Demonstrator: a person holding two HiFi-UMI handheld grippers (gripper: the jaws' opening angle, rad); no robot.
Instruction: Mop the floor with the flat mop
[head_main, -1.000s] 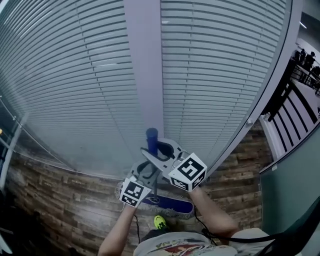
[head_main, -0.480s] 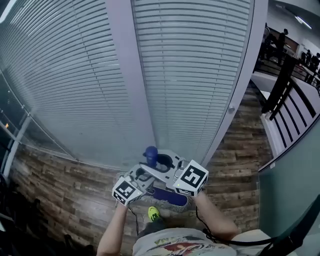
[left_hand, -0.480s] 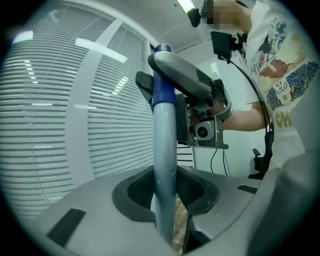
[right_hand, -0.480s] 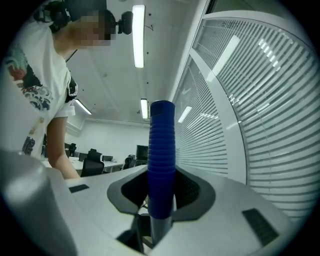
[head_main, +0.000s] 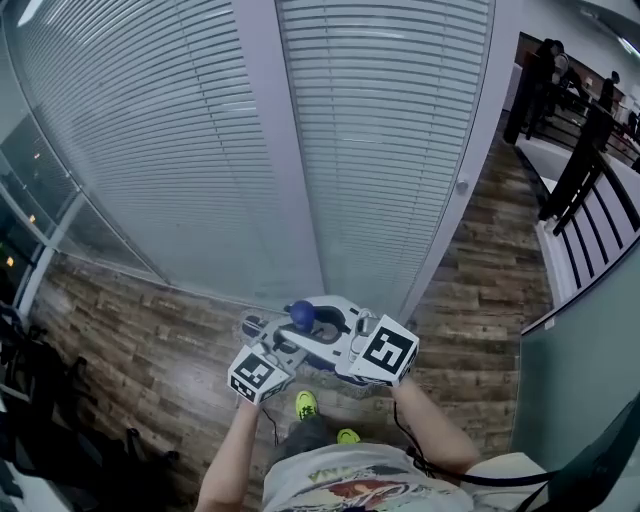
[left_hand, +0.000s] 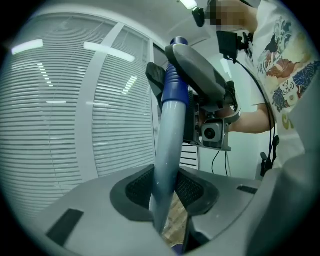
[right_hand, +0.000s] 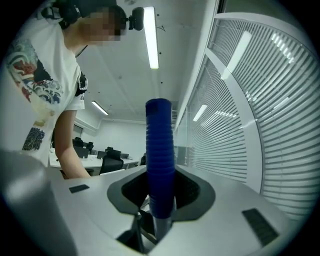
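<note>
The flat mop's handle ends in a blue ribbed grip (head_main: 301, 313) that sticks up between my two grippers, low in the middle of the head view. My left gripper (head_main: 285, 347) is shut on the pale pole (left_hand: 166, 165) just under that grip (left_hand: 175, 87). My right gripper (head_main: 318, 325) is shut on the blue grip (right_hand: 160, 160) higher up. Both sets of jaws have just been closing, with the handle between them. In the left gripper view the right gripper (left_hand: 212, 107) faces me. The mop head is hidden beneath the grippers.
A glass wall with slatted blinds (head_main: 390, 150) and a white post (head_main: 275, 150) stands close ahead. Wood-plank floor (head_main: 150, 340) runs along it. A dark railing (head_main: 590, 180) is at right, dark furniture (head_main: 40, 390) at lower left. My yellow-green shoes (head_main: 305, 404) are right below.
Both grippers have moved along the wall with the mop handle. The blue mop head, seen on the floor below them earlier, is now out of sight under them.
</note>
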